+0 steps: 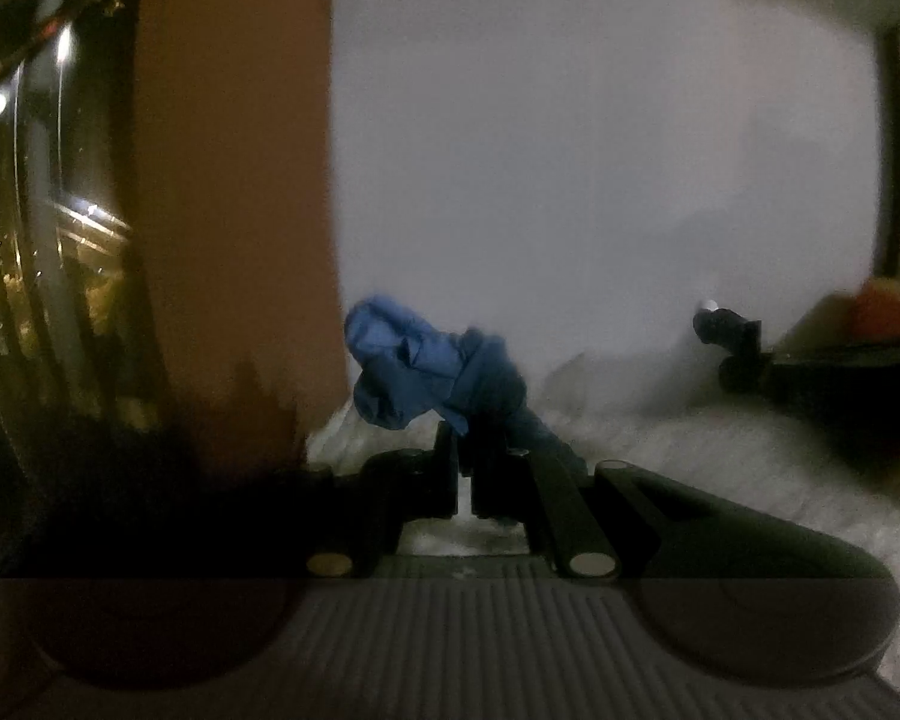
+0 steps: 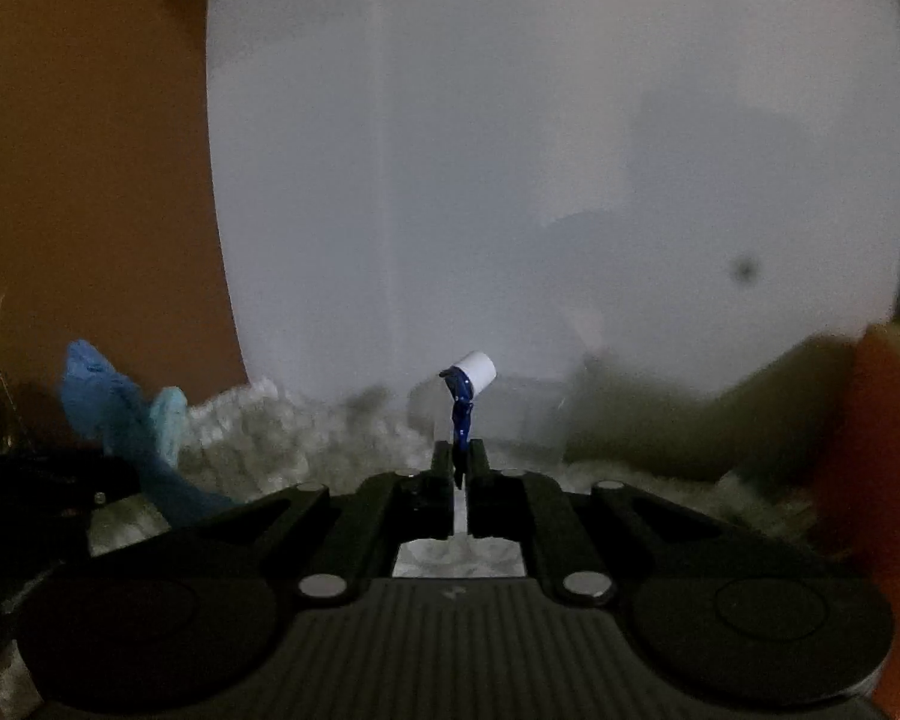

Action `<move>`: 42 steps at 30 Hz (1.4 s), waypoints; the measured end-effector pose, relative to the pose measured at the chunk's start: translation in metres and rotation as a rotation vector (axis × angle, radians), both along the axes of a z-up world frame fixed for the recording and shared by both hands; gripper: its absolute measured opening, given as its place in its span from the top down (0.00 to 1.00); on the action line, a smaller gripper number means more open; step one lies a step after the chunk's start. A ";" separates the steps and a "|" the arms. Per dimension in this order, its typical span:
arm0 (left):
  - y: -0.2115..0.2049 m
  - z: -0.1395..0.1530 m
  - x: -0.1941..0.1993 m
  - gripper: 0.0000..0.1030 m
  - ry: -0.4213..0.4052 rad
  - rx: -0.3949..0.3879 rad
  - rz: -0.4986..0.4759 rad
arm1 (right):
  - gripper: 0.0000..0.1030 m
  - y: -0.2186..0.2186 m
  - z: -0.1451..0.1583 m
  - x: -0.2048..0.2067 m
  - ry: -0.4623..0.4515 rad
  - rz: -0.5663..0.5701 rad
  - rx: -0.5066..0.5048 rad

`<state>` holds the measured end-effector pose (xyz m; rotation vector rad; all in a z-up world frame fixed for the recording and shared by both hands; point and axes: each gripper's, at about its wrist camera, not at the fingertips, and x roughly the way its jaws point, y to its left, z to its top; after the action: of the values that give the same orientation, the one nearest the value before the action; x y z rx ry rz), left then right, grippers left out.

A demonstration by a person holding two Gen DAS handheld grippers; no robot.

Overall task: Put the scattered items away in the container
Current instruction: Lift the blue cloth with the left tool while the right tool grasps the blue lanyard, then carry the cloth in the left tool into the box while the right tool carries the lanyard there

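Note:
My left gripper (image 1: 463,450) is shut on a crumpled blue cloth (image 1: 414,369), which bunches up above the fingertips over a white fluffy surface (image 1: 660,450). My right gripper (image 2: 461,456) is shut on a dark blue strap (image 2: 461,420) with a small white cylinder (image 2: 477,369) at its end, standing up above the fingers. The blue cloth also shows in the right wrist view (image 2: 108,402) at the far left, with the left gripper's dark body below it. The right gripper shows in the left wrist view (image 1: 729,342) at the right. No container is clearly seen.
A white wall (image 2: 540,150) fills the background, with an orange-brown panel (image 1: 234,180) to the left. A glassy dark object (image 1: 30,210) stands at far left. A red-orange object (image 2: 876,420) and a dark olive shape (image 2: 690,414) lie at right.

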<state>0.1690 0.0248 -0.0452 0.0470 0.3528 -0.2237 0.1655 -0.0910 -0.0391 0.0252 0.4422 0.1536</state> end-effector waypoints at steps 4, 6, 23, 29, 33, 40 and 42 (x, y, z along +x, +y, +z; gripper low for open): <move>-0.021 0.026 -0.014 0.94 -0.051 -0.015 -0.034 | 0.97 -0.023 0.025 -0.023 -0.064 -0.018 0.027; -0.036 0.040 -0.021 0.94 -0.074 -0.021 -0.056 | 0.97 -0.040 0.037 -0.037 -0.101 -0.036 0.036; -0.246 0.107 -0.076 0.94 -0.141 -0.085 -0.300 | 0.96 -0.253 0.077 -0.111 -0.182 -0.330 -0.003; -0.289 0.100 -0.063 0.94 -0.068 -0.054 -0.280 | 0.96 -0.318 0.057 -0.097 -0.105 -0.355 0.016; -0.312 0.092 -0.054 0.94 -0.028 -0.012 -0.263 | 0.96 -0.335 0.043 -0.087 -0.068 -0.350 0.034; -0.326 0.073 -0.049 0.94 0.007 0.057 -0.240 | 0.68 -0.342 0.043 -0.092 -0.058 -0.335 0.057; -0.326 0.071 -0.048 0.89 0.015 0.061 -0.225 | 0.11 -0.343 0.044 -0.093 -0.067 -0.331 0.061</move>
<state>0.1214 -0.3016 0.0255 0.1452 0.3697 -0.4364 0.0728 -0.4341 0.0047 0.1520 0.3608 -0.1578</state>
